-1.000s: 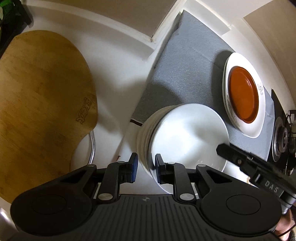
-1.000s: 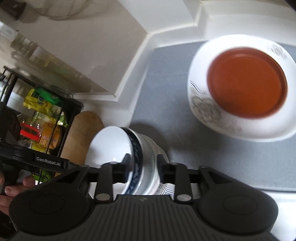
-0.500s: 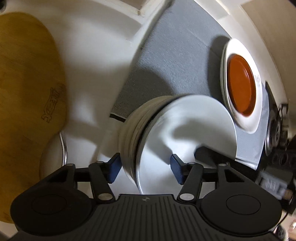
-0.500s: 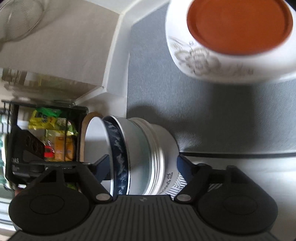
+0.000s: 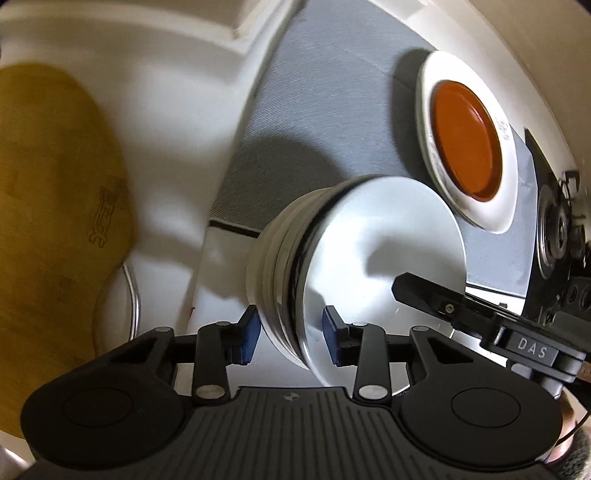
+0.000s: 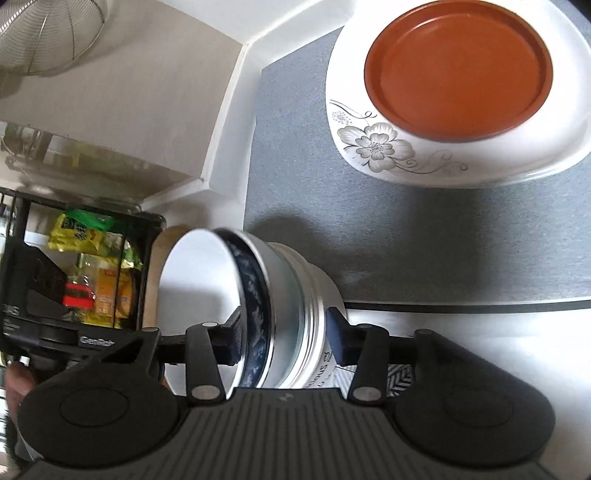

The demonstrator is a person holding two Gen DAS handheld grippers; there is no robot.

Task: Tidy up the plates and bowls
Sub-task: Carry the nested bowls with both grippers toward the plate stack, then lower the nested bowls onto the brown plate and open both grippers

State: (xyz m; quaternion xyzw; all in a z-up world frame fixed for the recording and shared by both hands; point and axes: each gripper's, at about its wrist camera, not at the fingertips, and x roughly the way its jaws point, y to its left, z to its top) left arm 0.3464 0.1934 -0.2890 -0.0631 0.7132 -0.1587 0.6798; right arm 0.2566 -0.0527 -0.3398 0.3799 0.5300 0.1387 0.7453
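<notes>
A stack of bowls [image 5: 369, 251] [image 6: 288, 288] stands at the grey mat's [image 5: 325, 92] near edge: a white bowl on top, a blue-patterned one under it, white ones below. My left gripper [image 5: 290, 332] straddles the stack's near wall. Its jaws are closing, and a gap shows beside the inner pad. From the opposite side my right gripper [image 6: 284, 338] straddles the wall, jaws closing, both pads against it. An orange plate [image 5: 465, 136] [image 6: 458, 70] lies in a white flowered plate [image 6: 373, 147] further back on the mat.
A wooden cutting board [image 5: 55, 203] lies to the left, with a metal rim [image 5: 135, 295] beside it. A stove burner [image 5: 554, 236] sits at the right. A black rack of packets [image 6: 92, 266] and a wire strainer [image 6: 44, 33] are behind the stack.
Both grippers spread their jaws, sank over the stack's wall from opposite sides, and have narrowed again. The stack and the plates have stayed in place.
</notes>
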